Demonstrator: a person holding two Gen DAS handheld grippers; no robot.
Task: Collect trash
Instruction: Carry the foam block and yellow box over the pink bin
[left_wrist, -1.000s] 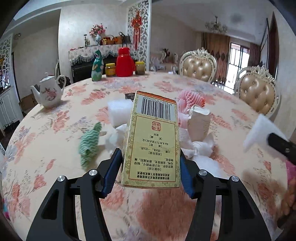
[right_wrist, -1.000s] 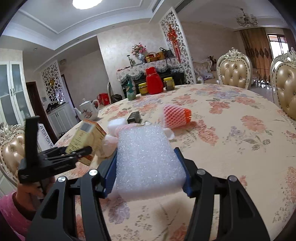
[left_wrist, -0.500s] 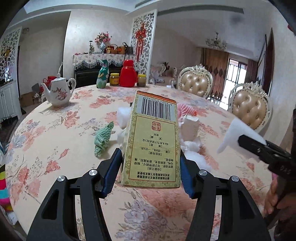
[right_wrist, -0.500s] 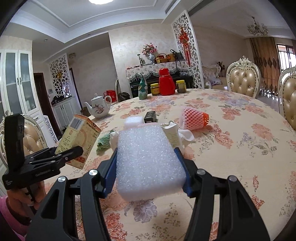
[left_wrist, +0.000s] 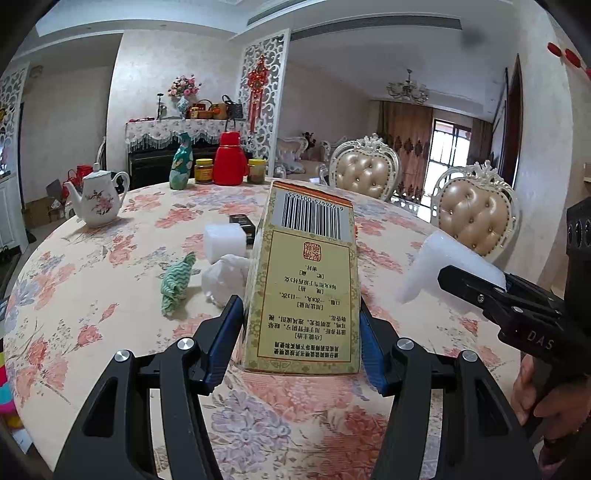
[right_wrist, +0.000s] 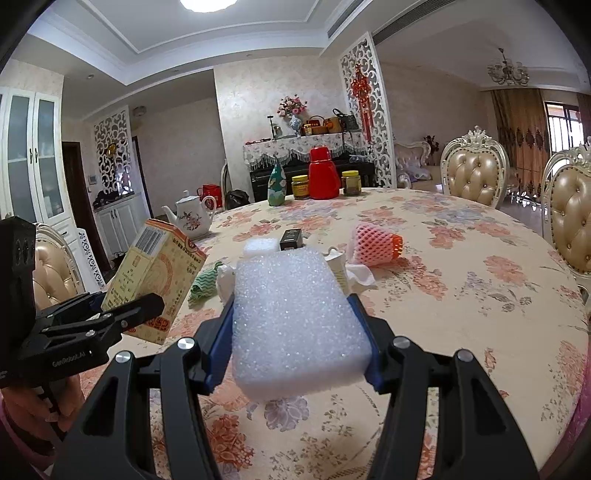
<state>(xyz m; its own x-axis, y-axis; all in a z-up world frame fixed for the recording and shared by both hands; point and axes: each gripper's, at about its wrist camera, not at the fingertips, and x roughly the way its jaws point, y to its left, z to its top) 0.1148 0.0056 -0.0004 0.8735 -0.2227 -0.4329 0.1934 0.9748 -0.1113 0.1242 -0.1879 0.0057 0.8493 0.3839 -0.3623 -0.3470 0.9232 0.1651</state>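
Daylight is pouring through the window (left_wrist: 448, 138) at right; a ceiling lamp (right_wrist: 208, 4) is glaring at top; fisheye edges are bending and darkening.

Round floral tabletop (right_wrist: 461, 302). On it: white teapot (left_wrist: 98, 199), red thermos (left_wrist: 229, 158), two jars, green cloth (left_wrist: 177, 282), foam cube (left_wrist: 225, 238), pink fruit net (right_wrist: 375, 246), crumpled tissue (left_wrist: 225, 277).
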